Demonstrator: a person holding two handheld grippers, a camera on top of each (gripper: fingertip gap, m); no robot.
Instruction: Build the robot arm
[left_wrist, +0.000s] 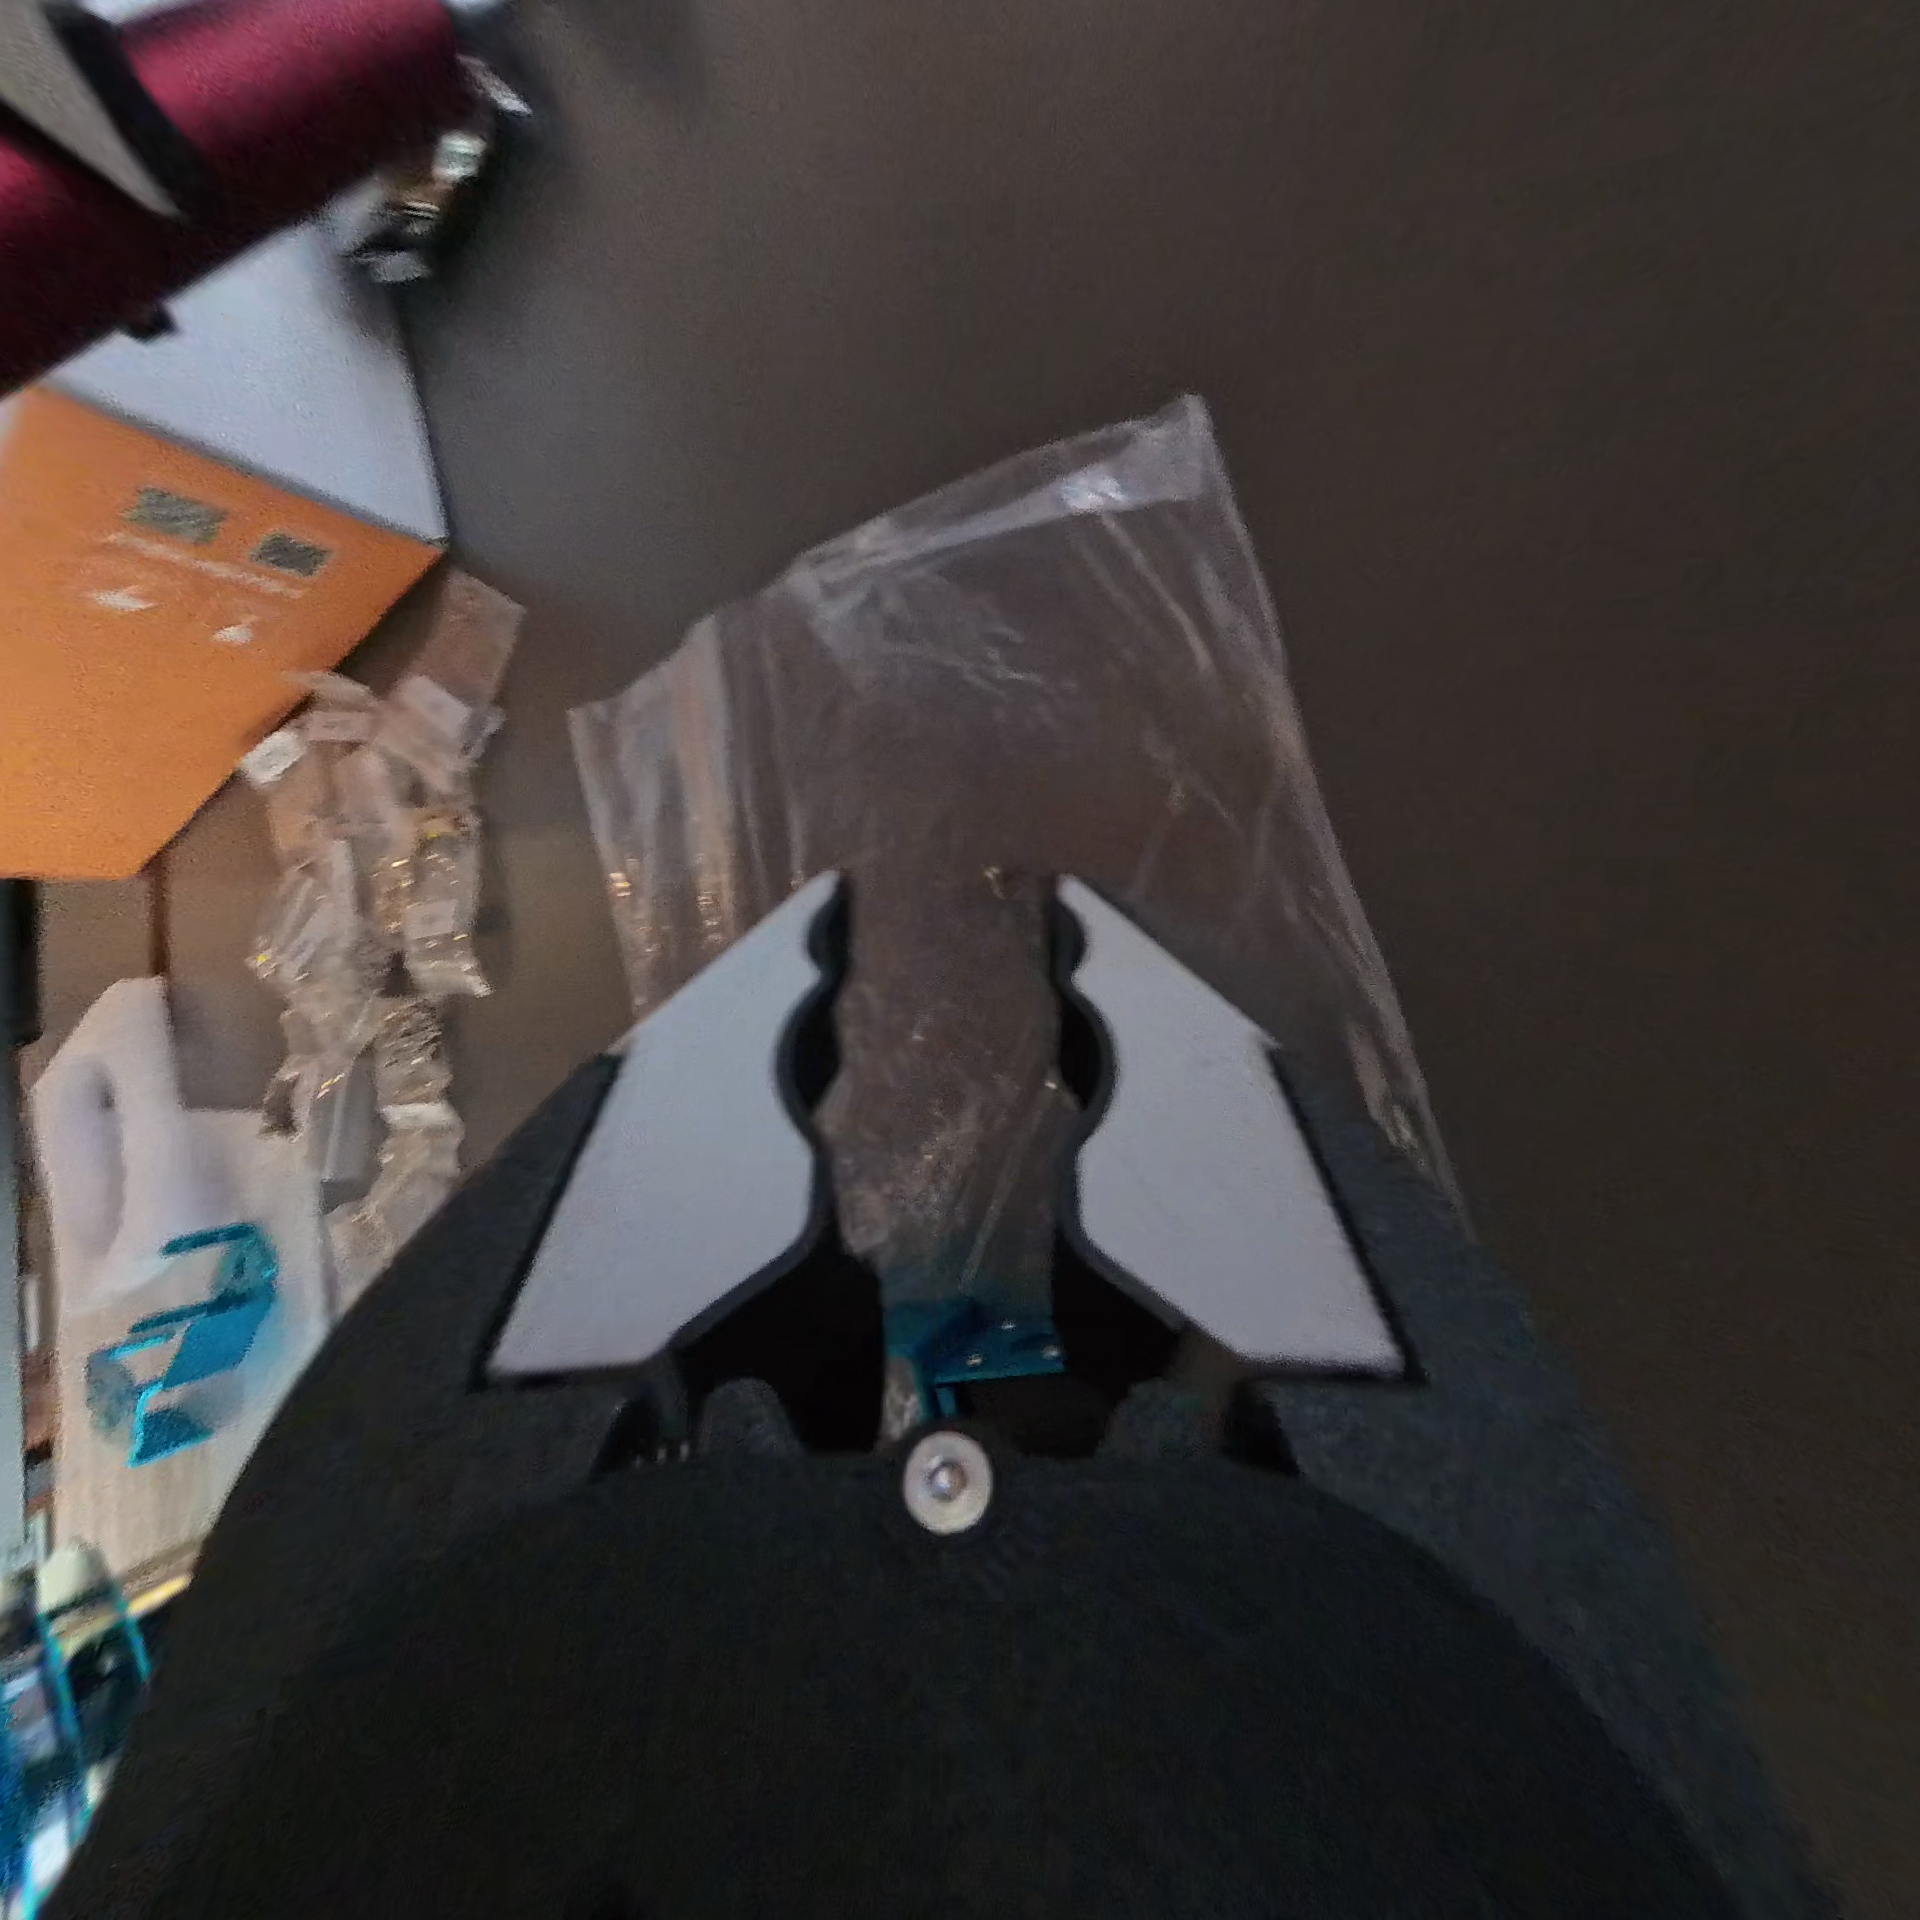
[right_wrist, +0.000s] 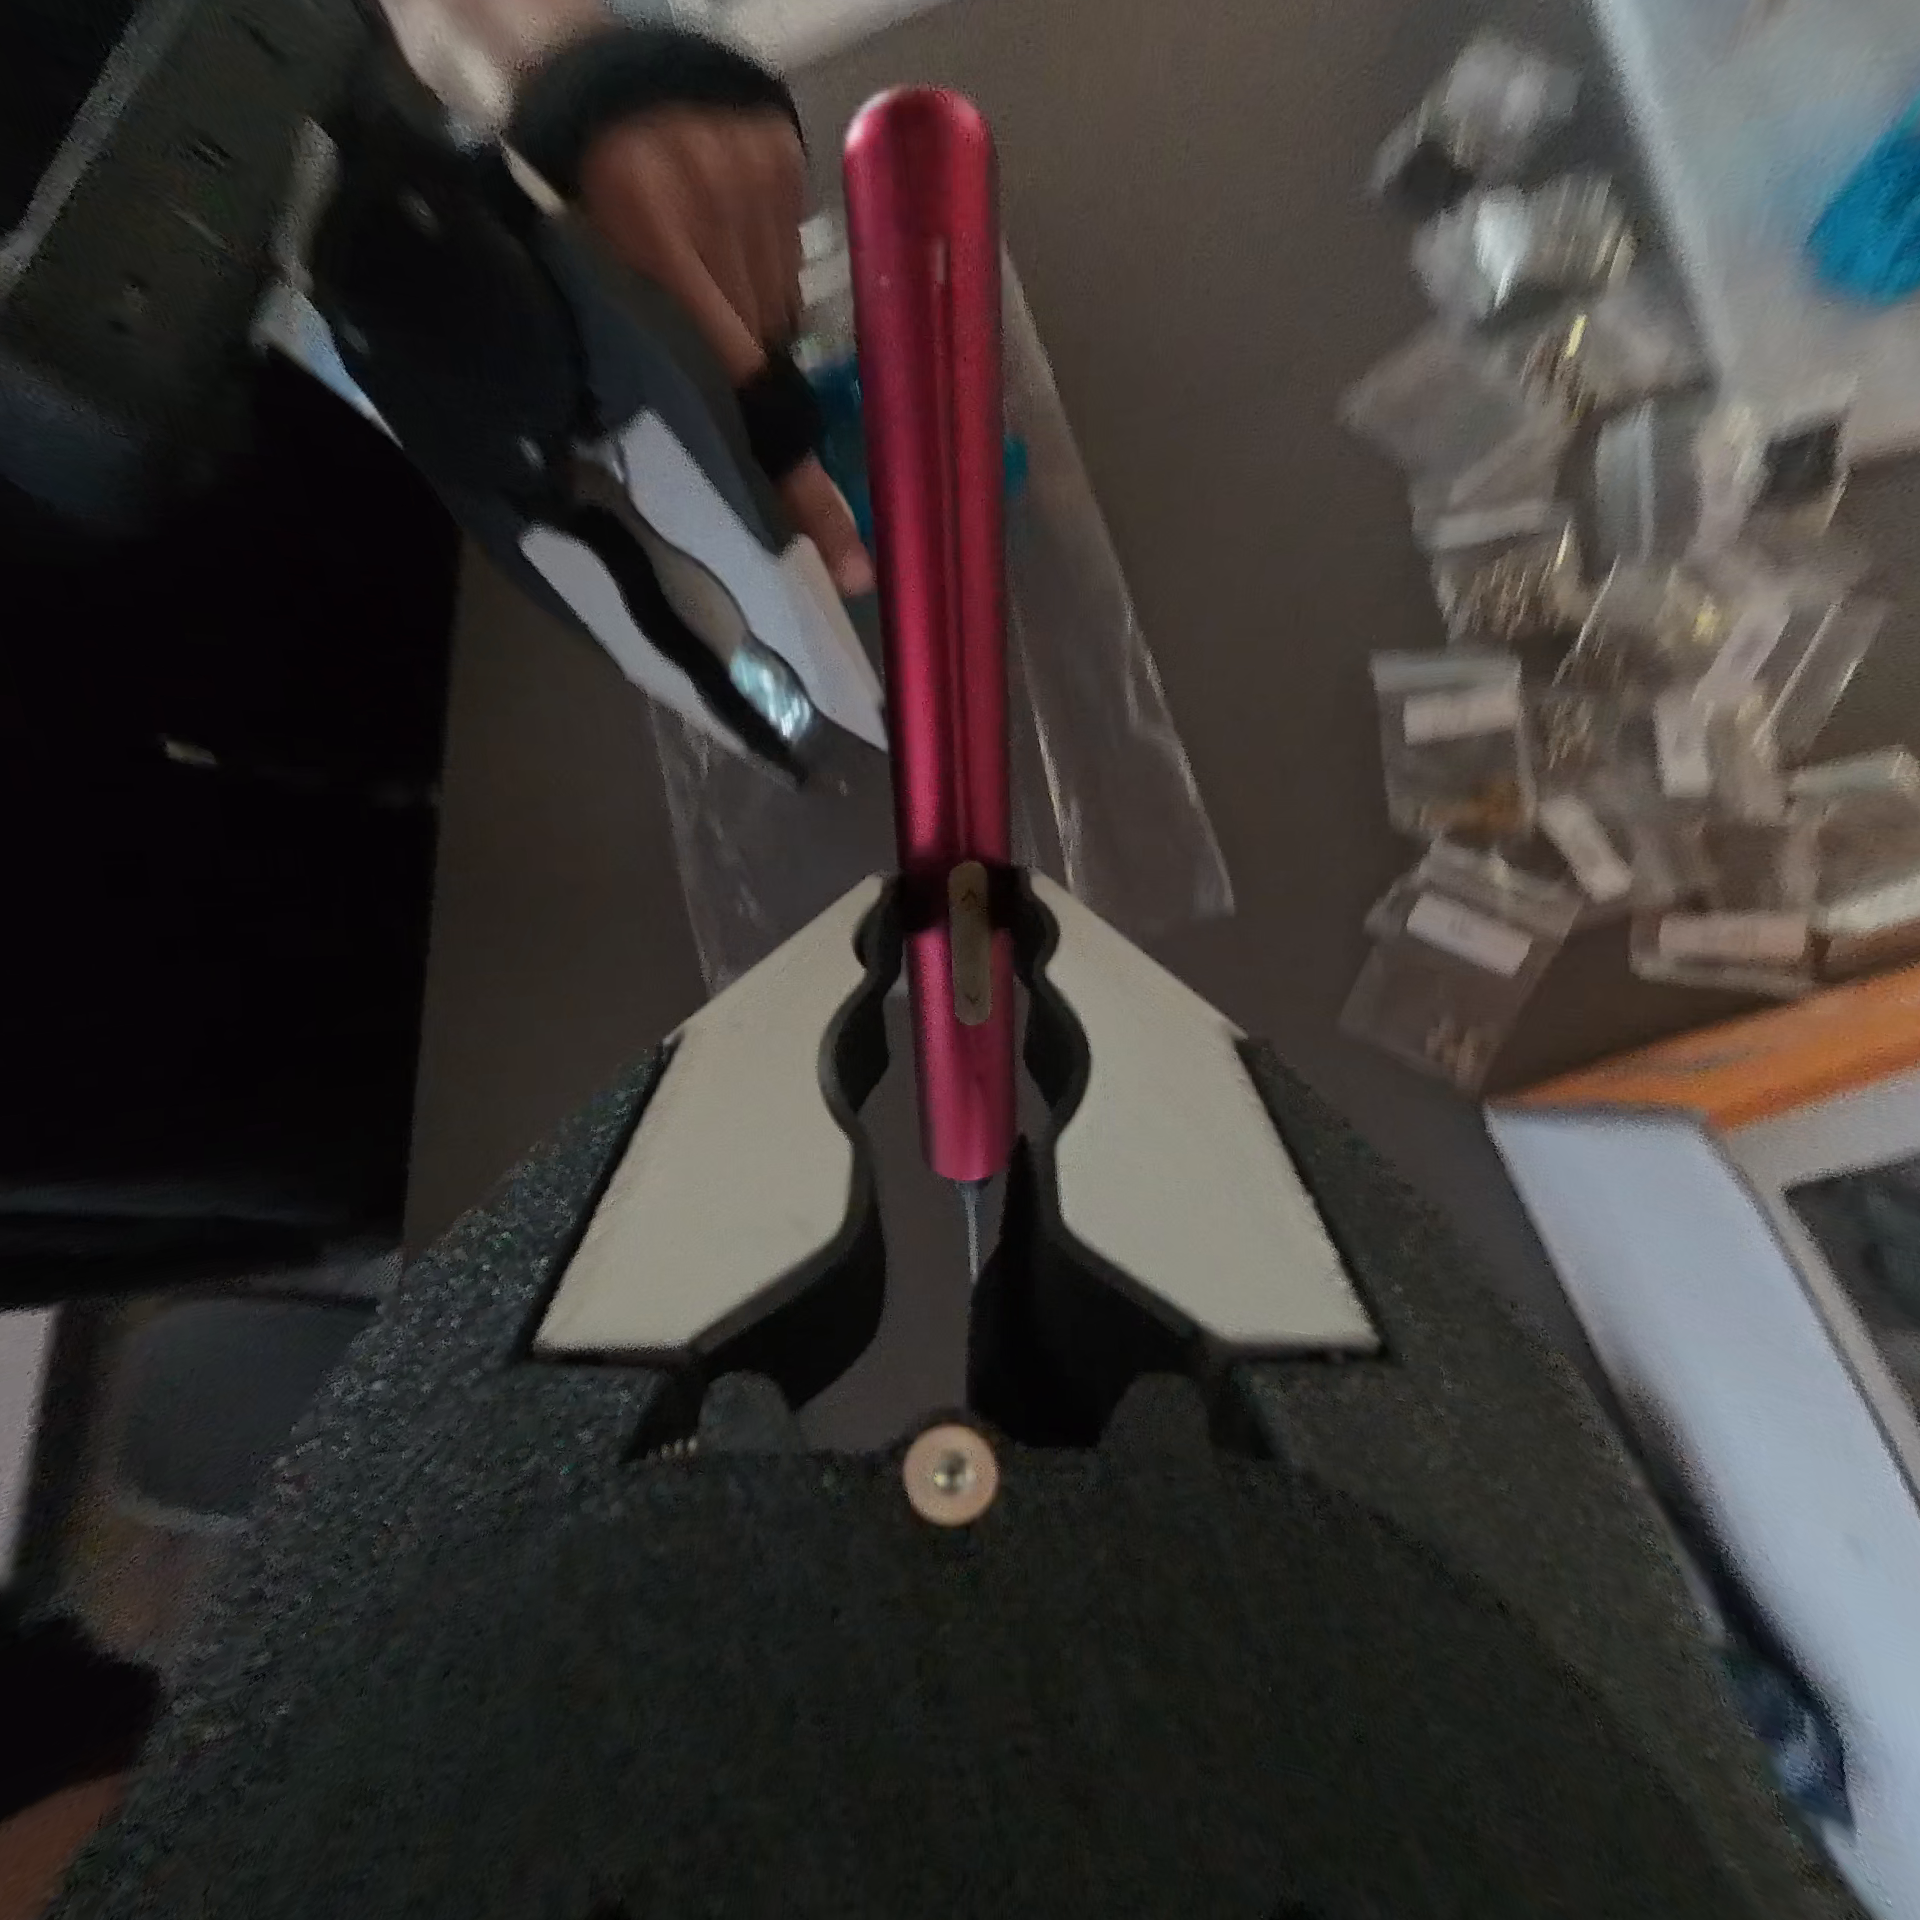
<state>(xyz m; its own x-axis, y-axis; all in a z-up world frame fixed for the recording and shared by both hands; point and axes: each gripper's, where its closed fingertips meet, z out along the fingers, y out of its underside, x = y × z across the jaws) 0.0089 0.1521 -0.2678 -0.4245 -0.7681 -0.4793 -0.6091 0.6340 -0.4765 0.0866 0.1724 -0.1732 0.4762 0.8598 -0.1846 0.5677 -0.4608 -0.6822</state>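
My left gripper (left_wrist: 948, 894) is shut on a clear plastic bag (left_wrist: 987, 644) that sticks out ahead of the fingers. A small blue metal part (left_wrist: 977, 1340) lies in the bag's end near the gripper base. My right gripper (right_wrist: 954, 888) is shut on a dark red pen-shaped tool (right_wrist: 925, 468). Its rounded end points away and its thin metal tip (right_wrist: 975, 1236) points back between the fingers. In the right wrist view the left gripper (right_wrist: 831, 743) sits just left of the tool, with the bag (right_wrist: 1101, 727) hanging behind. The red tool shows blurred at the top left of the left wrist view (left_wrist: 208, 135).
A dark brown table (left_wrist: 1351, 312) lies below. An orange box (left_wrist: 156, 644), a pile of small hardware bags (left_wrist: 364, 883) and white foam holding blue metal parts (left_wrist: 177, 1299) lie at the left. In the right wrist view the pile (right_wrist: 1610, 623) and a white box (right_wrist: 1662, 1299) are at the right. A gloved hand (right_wrist: 707, 239) holds the left gripper. My hands' fingertips stand some 12 centimeters from each other.
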